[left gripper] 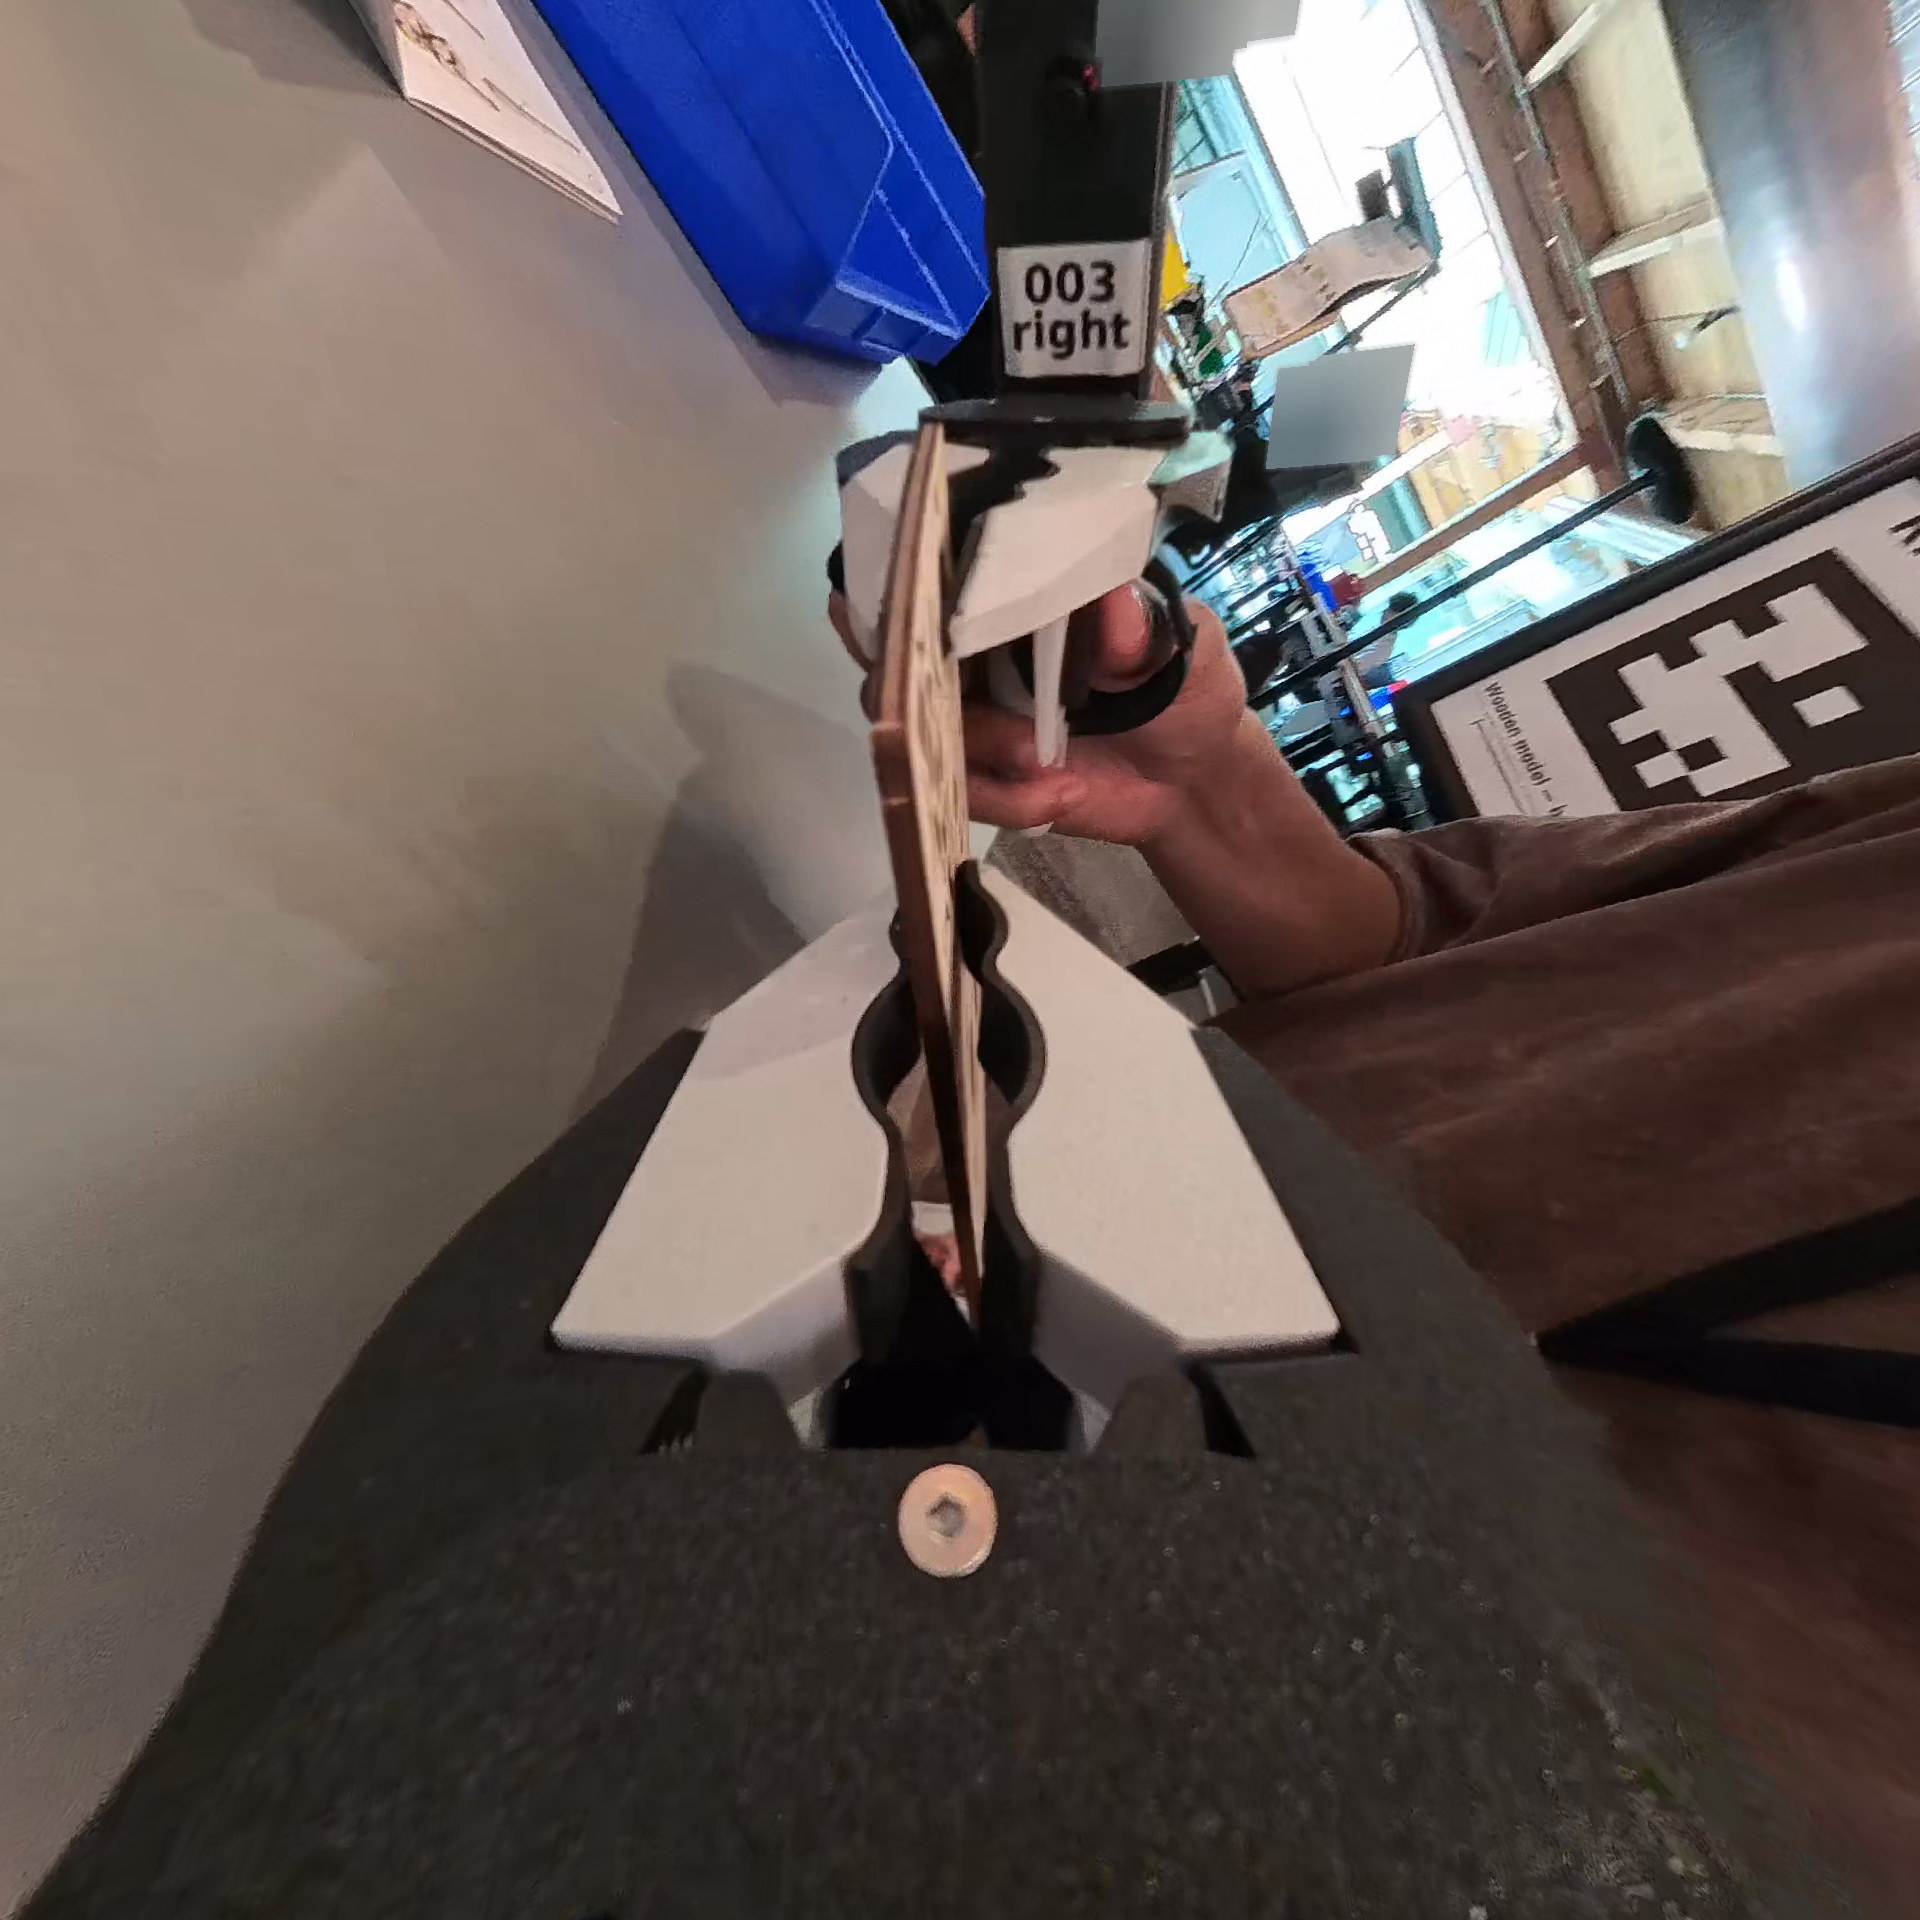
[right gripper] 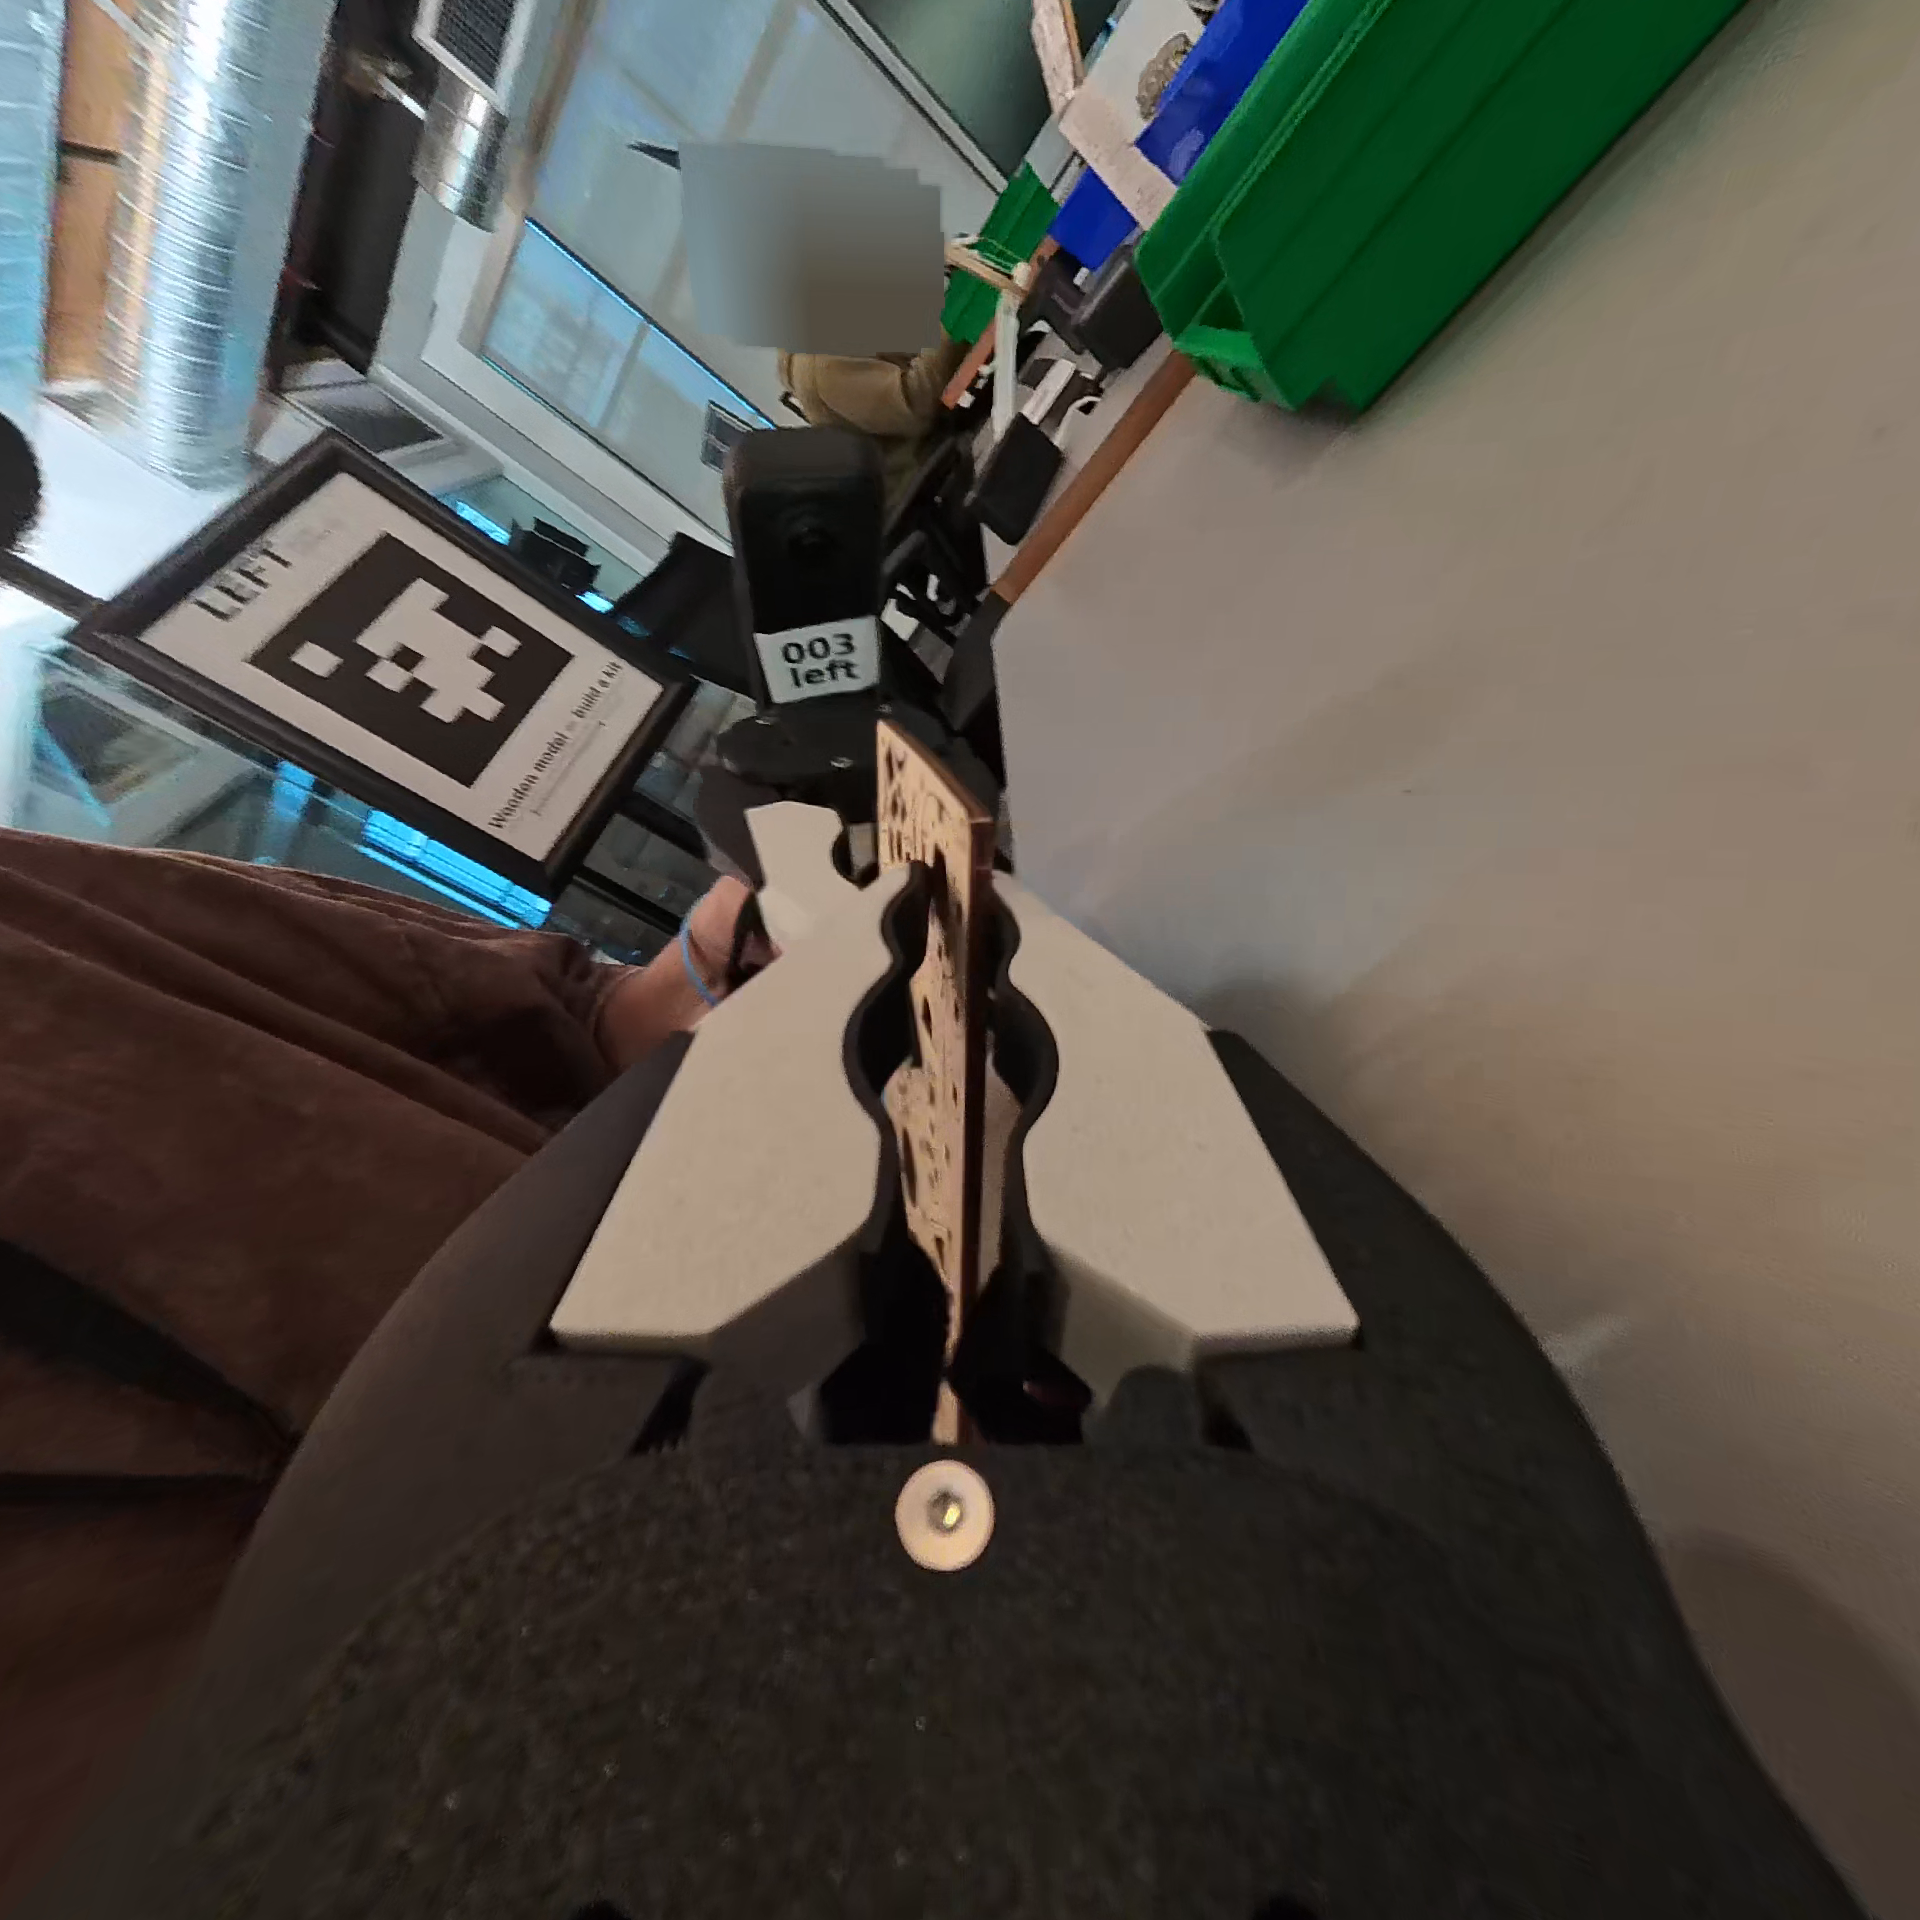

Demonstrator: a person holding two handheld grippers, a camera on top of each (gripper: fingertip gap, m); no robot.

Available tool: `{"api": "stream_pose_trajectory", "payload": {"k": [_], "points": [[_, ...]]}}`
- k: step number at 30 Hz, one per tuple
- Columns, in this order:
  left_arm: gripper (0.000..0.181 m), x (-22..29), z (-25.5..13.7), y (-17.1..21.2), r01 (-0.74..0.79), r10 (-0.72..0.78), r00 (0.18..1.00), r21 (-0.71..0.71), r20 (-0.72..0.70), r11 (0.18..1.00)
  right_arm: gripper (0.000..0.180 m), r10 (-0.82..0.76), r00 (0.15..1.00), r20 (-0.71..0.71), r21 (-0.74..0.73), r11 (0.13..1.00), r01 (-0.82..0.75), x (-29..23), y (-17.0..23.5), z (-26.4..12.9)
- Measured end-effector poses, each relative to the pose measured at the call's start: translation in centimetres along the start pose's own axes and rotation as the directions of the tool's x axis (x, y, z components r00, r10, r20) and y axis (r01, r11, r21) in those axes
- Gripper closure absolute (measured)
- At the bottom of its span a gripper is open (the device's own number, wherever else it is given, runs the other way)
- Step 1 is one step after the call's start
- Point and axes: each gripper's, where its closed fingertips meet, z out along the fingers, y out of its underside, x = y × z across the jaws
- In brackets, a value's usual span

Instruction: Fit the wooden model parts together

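A thin plywood sheet (left gripper: 920, 675) with laser-cut model parts is held edge-on between both grippers, off the grey table (left gripper: 312, 623). My left gripper (left gripper: 940, 904) is shut on the near end of the sheet, which runs between its white fingers (left gripper: 748, 1143). My right gripper (left gripper: 966, 540) faces it and is clamped on the sheet's far end. In the right wrist view the same sheet (right gripper: 940, 1091) runs through my right gripper (right gripper: 951, 883), which is shut on it, toward the left gripper (right gripper: 831, 821) beyond. The cut pattern shows on the sheet's left face.
A blue bin (left gripper: 790, 166) and a printed paper (left gripper: 499, 94) lie on the table. Green bins (right gripper: 1403, 208) stand at the table's far edge. A framed marker board (right gripper: 395, 665) stands beside a brown sleeve (left gripper: 1558, 1039). A hand (left gripper: 1122, 748) grips the right gripper's handle. Spacing between my two grippers at the tips: around 5 centimeters.
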Motion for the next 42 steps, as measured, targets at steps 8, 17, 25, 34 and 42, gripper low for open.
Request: {"api": "stream_pose_trajectory", "payload": {"k": [8,17,25,34,42], "points": [[0.174,-0.7,-0.6,0.2,-0.051,0.052,0.998,-0.015,0.025,0.999,0.177,-0.026,0.999,0.018,-0.03,0.999,0.027,-0.4,0.3,0.4],[0.165,-1.3,-1.5,-2.0,-0.055,0.051,0.998,0.076,0.047,0.996,0.176,0.055,0.996,0.064,-0.169,0.985,-0.043,-0.1,3.0,1.0],[0.179,-0.5,-1.6,-2.6,-0.064,0.06,0.998,0.137,0.031,0.988,0.173,0.008,1.0,0.031,-0.114,0.993,-0.004,-0.1,2.0,0.9],[0.18,-1.5,-2.2,-2.4,-0.092,0.079,0.993,0.151,0.092,0.984,0.171,-0.065,0.995,-0.077,-0.104,0.993,0.056,1.0,2.1,1.7],[0.18,-0.7,-2.4,-2.7,-0.029,0.036,0.998,0.158,-0.044,0.987,0.166,-0.04,0.993,0.116,-0.063,0.997,0.047,-0.5,0.9,-0.4]]}}
